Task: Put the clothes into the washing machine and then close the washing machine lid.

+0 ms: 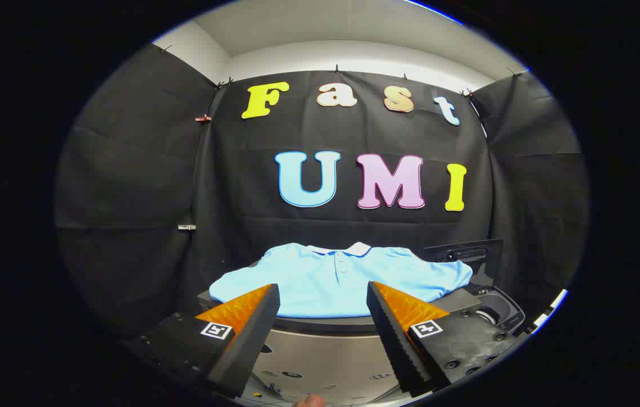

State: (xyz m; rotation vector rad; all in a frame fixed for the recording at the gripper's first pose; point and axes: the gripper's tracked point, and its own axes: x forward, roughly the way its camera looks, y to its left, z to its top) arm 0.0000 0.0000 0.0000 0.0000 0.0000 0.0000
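A light-blue shirt (337,280) lies flat on the washer (325,345), just beyond the fingers. The gripper (323,297) gapes, holding nothing.

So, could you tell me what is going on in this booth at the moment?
A person is holding a two-finger gripper toward a light blue polo shirt that lies spread flat on top of a machine. The gripper's fingers are open and apart, with the shirt just ahead of them and nothing between them. To the right, beyond the shirt's sleeve, the washing machine lid stands up over the open drum. The shirt is not yet picked up.
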